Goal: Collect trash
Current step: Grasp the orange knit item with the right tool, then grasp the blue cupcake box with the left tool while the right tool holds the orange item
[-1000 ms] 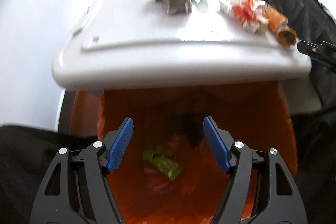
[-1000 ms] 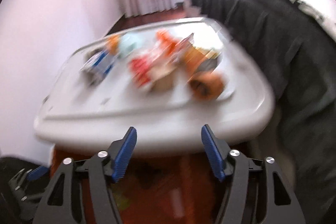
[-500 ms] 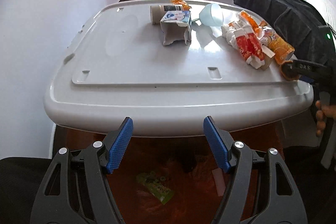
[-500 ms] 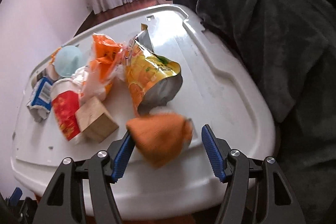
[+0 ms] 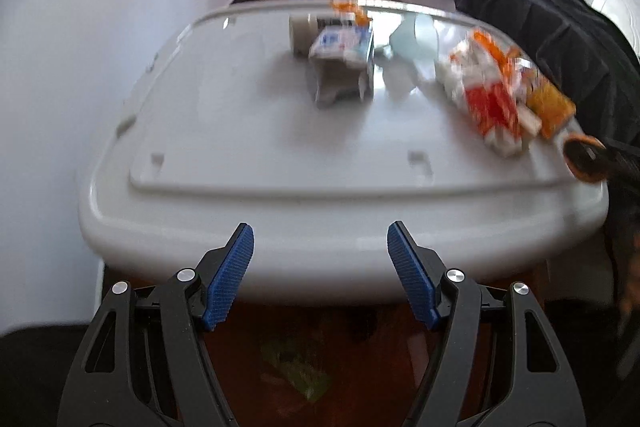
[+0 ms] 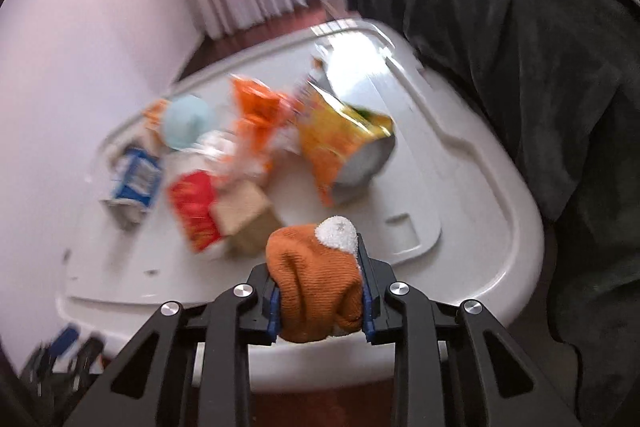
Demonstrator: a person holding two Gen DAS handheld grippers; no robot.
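My right gripper (image 6: 320, 291) is shut on an orange knitted sock (image 6: 316, 279) with a white tip, at the near right edge of the white table (image 6: 460, 195). The sock also shows in the left wrist view (image 5: 584, 159). My left gripper (image 5: 320, 267) is open and empty, in front of the table's near edge (image 5: 320, 227). Trash lies on the table: a blue-and-white carton (image 5: 344, 63), a red-and-white wrapper (image 5: 492, 107), an orange snack bag (image 6: 344, 143), a cardboard box (image 6: 248, 215) and a pale blue cup (image 6: 188, 123).
An orange trash bag (image 5: 304, 367) hangs under the table's near edge with a green wrapper in it. A bed with a black cover (image 6: 520, 27) lines the right side. A white wall (image 5: 80, 47) stands on the left.
My right gripper has closed on the orange sock. My left gripper has risen from over the trash bag toward table level, still open.
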